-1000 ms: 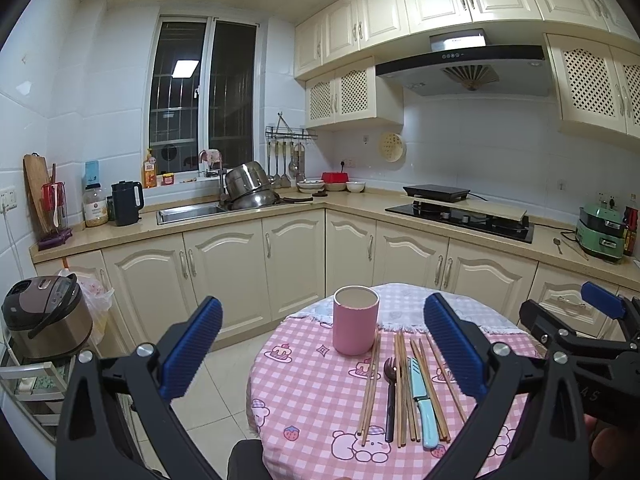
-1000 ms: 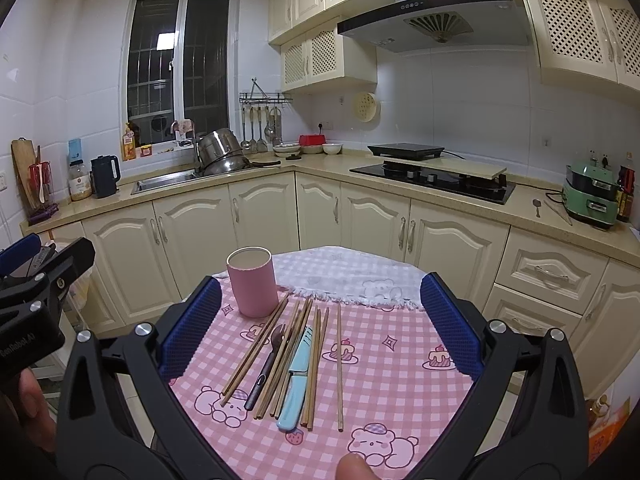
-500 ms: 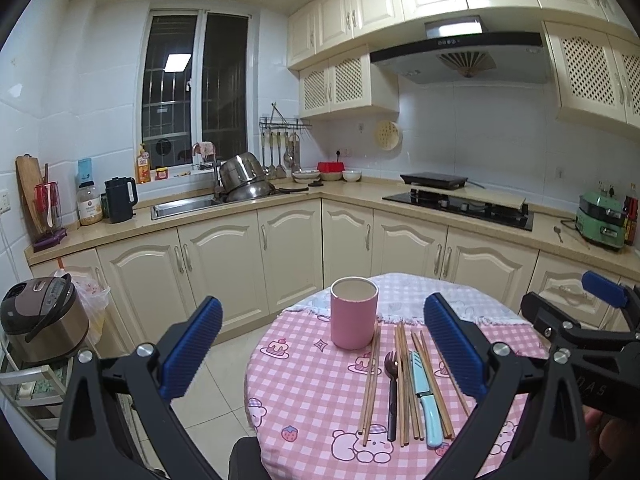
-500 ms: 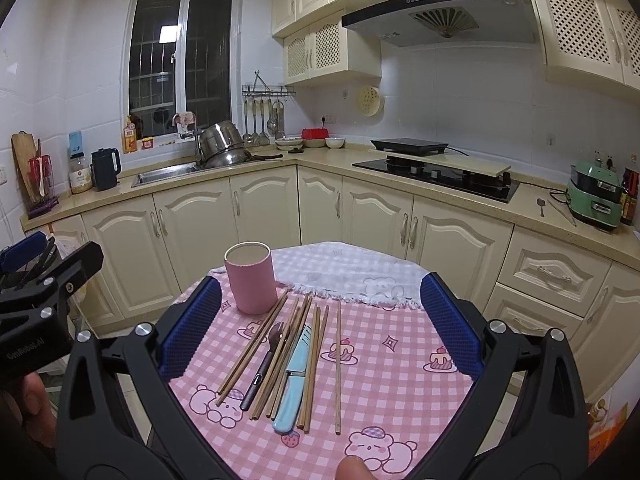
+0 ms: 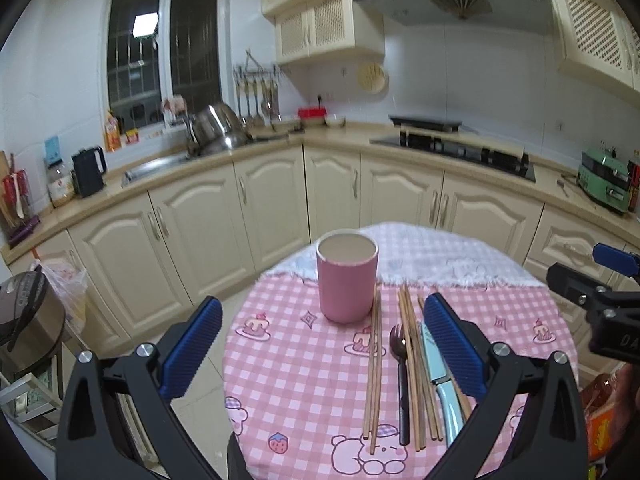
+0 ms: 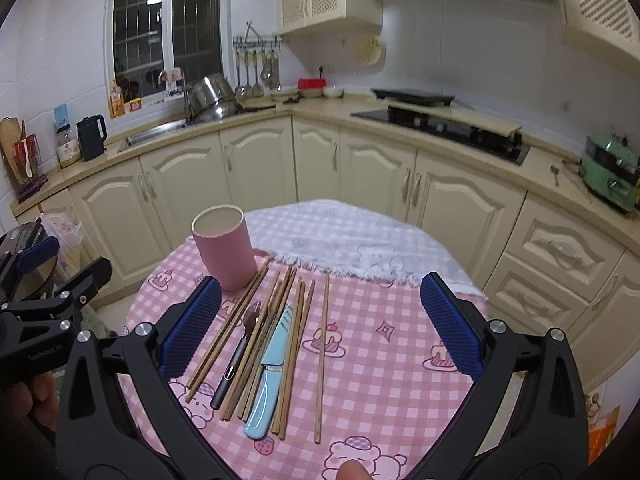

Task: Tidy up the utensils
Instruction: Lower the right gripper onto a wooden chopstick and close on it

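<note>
An upright, empty pink cup (image 5: pixel 347 276) stands on the round table's pink checked cloth (image 5: pixel 288 364); it also shows in the right wrist view (image 6: pixel 224 252). Beside it lie several wooden chopsticks (image 6: pixel 298 344), a dark fork (image 6: pixel 240 354) and a light blue knife (image 6: pixel 269 376). The same chopsticks (image 5: pixel 373 368), fork (image 5: pixel 401 376) and knife (image 5: pixel 438 384) show in the left wrist view. My left gripper (image 5: pixel 322 346) is open and empty, above the table's near-left part. My right gripper (image 6: pixel 320 322) is open and empty, above the utensils.
Cream kitchen cabinets and a counter (image 5: pixel 280 148) run behind the table, with a sink, steel pots (image 5: pixel 218 128), a kettle (image 5: pixel 88 170) and a hob (image 5: pixel 460 148). A rice cooker (image 5: pixel 24 320) stands at the left, on a low rack.
Both grippers have moved forward and lower toward the table; the cup and utensils look larger and nearer. Both stay open. Nothing on the table has moved.
</note>
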